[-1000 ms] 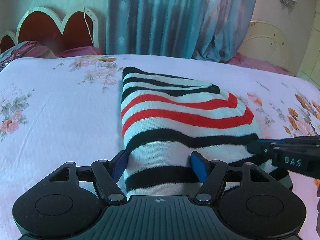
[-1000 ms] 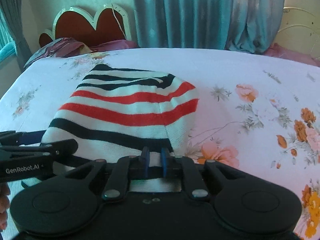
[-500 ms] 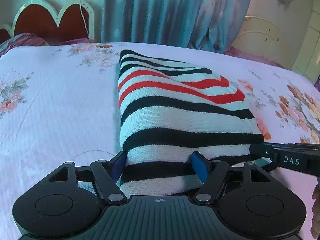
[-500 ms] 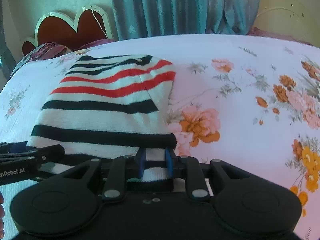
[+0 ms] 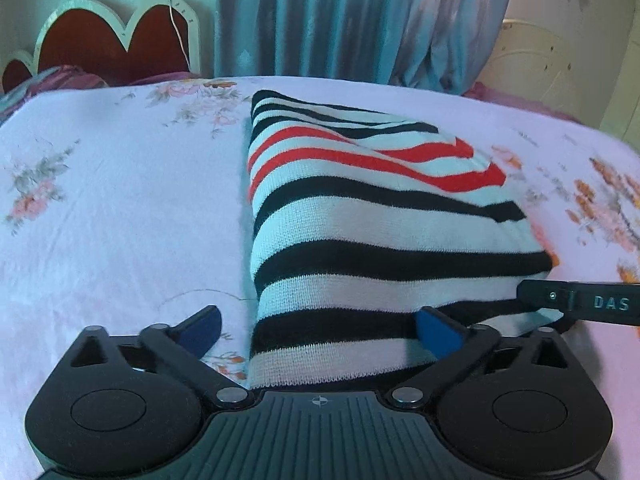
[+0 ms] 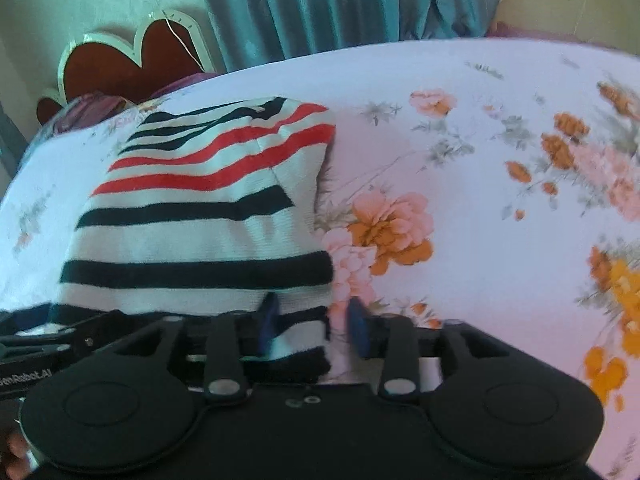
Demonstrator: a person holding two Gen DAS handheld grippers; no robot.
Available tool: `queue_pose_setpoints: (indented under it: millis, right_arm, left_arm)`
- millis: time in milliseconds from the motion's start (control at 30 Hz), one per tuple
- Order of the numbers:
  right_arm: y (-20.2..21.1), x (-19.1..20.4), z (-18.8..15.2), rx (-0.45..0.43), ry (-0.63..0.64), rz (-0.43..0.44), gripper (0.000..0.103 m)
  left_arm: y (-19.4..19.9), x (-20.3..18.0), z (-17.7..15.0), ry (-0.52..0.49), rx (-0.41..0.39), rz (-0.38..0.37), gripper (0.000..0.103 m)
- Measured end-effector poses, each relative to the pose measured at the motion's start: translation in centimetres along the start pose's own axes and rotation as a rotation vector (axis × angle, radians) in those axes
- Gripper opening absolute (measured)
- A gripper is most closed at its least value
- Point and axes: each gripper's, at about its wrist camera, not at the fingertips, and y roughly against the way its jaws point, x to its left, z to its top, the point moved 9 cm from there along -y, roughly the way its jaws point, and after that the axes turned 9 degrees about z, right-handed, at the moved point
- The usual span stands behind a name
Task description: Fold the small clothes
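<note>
The striped sweater (image 5: 360, 216) lies folded on the floral bedsheet (image 5: 120, 208), its near hem toward both grippers and its far end pointing at the teal curtain (image 5: 340, 20). The left gripper (image 5: 318, 328) is spread wide: its left pad sits on the sheet just outside the sweater's left edge, its right pad rests on the near hem, so the cloth's corner lies between the fingers without being pinched. The right gripper (image 6: 312, 324) is also released, its fingers apart around the sweater's (image 6: 208, 216) near right corner, one pad on the knit and the other over the sheet (image 6: 480, 160) beside it. The heart-shaped headboard (image 5: 112, 40) stands left of the curtain.
</note>
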Motion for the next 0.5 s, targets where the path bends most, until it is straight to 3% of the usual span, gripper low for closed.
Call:
queue_pose_setpoints:
  millis: [200, 367, 433, 467, 500]
  right_arm:
    - [1.3, -0.4, -0.3, 0.013, -0.006, -0.038, 0.066]
    - [3.1, 0.6, 0.9, -0.071, 0.044, -0.060, 0.066]
    - [3.4, 1.9, 1.9, -0.103, 0.097, -0.038, 0.048]
    - [3.4, 2.6, 2.4, -0.112, 0.116, -0.023, 0.028]
    - [3.4, 3.3, 2.9, -0.118, 0.135, -0.016, 0.021]
  left_arm:
    - [0.5, 0.0, -0.1, -0.009, 0.042, 0.088, 0.103]
    - [1.4, 0.2, -0.5, 0.017, 0.054, 0.149, 0.103]
    - [1.8, 0.1, -0.6, 0.009, 0.047, 0.164, 0.103]
    - [1.8, 0.2, -0.5, 0.004, 0.046, 0.166, 0.103]
    - [2.0, 0.2, -0.4, -0.001, 0.043, 0.165, 0.103]
